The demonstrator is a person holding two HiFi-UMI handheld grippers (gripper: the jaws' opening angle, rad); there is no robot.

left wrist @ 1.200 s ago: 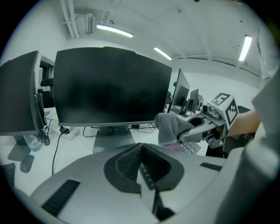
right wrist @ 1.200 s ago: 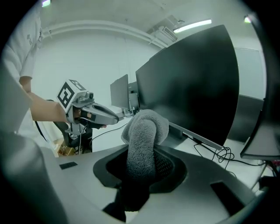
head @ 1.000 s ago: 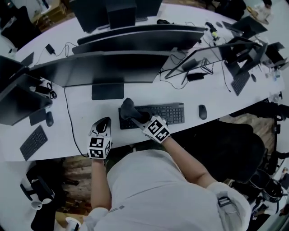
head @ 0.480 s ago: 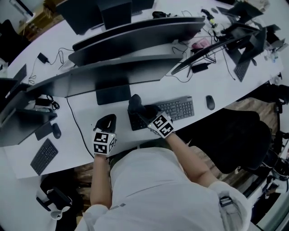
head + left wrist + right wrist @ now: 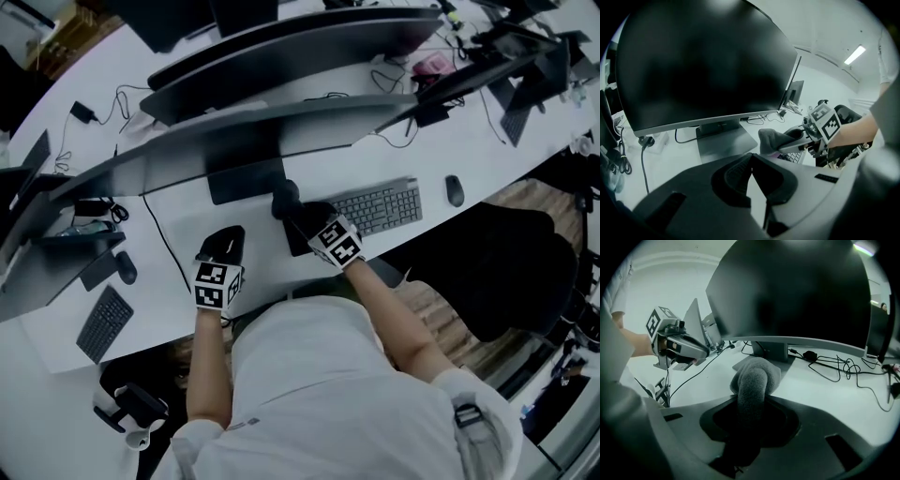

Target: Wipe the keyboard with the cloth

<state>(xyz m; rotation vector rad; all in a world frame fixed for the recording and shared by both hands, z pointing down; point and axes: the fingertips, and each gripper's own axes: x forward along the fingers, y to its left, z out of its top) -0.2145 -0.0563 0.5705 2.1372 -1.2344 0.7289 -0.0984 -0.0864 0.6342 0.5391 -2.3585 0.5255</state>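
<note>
Right gripper view: right gripper [image 5: 751,401] pinches the fuzzy grey cloth [image 5: 755,373], left gripper [image 5: 751,155] closed empty; let us sweep the flat grey keyboard [image 5: 382,206] lightly.

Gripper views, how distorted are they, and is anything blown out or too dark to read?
Left gripper view: strong fisheye with black corners, the monitor bulging and featureless black, the ceiling light blown out. Right gripper view: same round vignette, the cloth sharp, the jaws' base in deep shadow. Head view: the desk curves, colours dim and bluish.
</note>
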